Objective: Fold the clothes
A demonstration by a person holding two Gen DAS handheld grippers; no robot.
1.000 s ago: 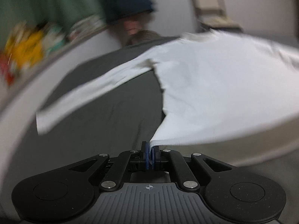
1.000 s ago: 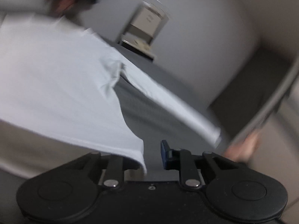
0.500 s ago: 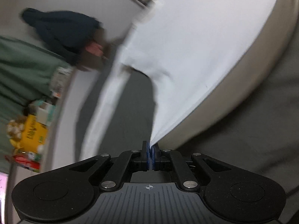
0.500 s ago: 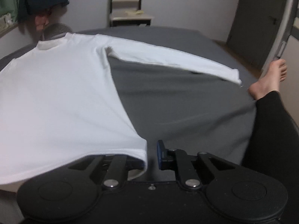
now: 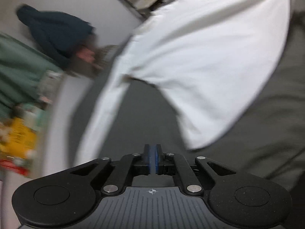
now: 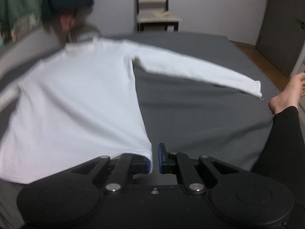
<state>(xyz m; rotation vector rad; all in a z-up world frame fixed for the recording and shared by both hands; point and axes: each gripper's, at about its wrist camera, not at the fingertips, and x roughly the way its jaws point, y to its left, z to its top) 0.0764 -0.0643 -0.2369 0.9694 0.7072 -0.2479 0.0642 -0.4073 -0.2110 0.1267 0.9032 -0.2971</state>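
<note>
**Shirt spread on the bed, neither gripper holding it**

Although the left gripper has its blue pads pressed together, nothing sits between them; the jaws are closed on air, with the hem corner of the white long-sleeved shirt lying just ahead and to the right, apart from the tips. On the other side the right gripper stands with a narrow gap between its pads. The shirt's other hem corner drapes over the left finger and hangs at the edge of that gap, so it rests on the tool and is not pinched.

Farther out, the garment lies face-flat on the grey bed, body smooth, sleeve stretched towards the bed's edge near a bare foot. That spread layout looks deliberate: a flat, squared shirt gives clean fold lines. Folding itself appears not yet begun.

Beyond the collar, a chair stands against the wall, and dark clothing hangs blurred.
</note>
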